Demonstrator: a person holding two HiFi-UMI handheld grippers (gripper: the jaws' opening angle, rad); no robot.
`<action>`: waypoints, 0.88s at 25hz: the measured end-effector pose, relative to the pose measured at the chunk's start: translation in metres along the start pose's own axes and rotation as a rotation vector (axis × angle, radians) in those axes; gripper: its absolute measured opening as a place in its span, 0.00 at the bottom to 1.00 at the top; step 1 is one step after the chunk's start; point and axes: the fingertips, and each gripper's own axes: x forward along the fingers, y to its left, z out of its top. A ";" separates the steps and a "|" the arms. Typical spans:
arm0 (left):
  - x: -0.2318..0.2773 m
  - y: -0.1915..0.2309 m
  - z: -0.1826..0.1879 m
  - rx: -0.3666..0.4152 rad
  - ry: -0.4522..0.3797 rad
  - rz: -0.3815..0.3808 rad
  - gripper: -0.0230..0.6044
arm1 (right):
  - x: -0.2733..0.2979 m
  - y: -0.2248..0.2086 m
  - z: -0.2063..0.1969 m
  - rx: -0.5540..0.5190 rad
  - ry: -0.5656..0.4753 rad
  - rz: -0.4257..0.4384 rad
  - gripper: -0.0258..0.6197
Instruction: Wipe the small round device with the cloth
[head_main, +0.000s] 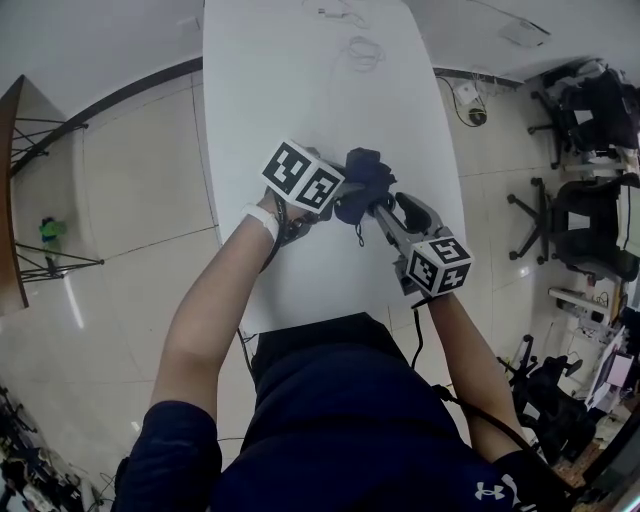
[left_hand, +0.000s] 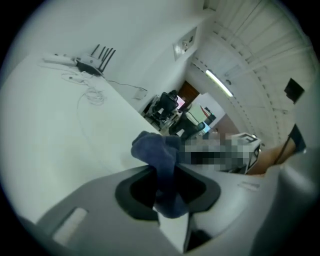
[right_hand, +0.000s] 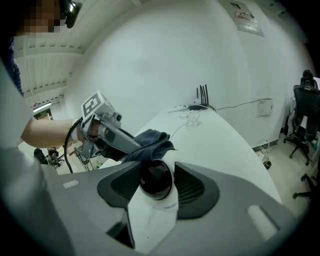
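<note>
A small round device (right_hand: 156, 185), white with a glossy black dome, sits between the jaws of my right gripper (right_hand: 157, 187), which is shut on it above the white table (head_main: 300, 110). A dark blue cloth (right_hand: 150, 142) lies against the top of the dome. My left gripper (left_hand: 167, 192) is shut on that cloth (left_hand: 157, 155), which bunches up out of its jaws. In the head view the cloth (head_main: 362, 180) is a dark bundle between the left gripper (head_main: 335, 205) and the right gripper (head_main: 385, 210), and the device is hidden behind it.
A router with antennas (left_hand: 95, 62) and loose white cables (head_main: 360, 50) lie at the table's far end. Black office chairs (head_main: 585, 215) stand on the floor to the right. A wooden shelf edge (head_main: 12, 200) is at the far left.
</note>
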 end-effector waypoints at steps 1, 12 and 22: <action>0.000 0.007 -0.005 -0.021 -0.009 0.020 0.19 | -0.001 -0.001 0.000 0.002 -0.003 0.001 0.37; 0.022 0.060 -0.060 0.022 0.151 0.361 0.19 | -0.003 -0.002 0.002 0.010 -0.012 0.003 0.37; -0.047 -0.038 0.023 -0.212 -0.410 0.049 0.18 | -0.004 -0.004 0.001 0.019 -0.018 0.010 0.37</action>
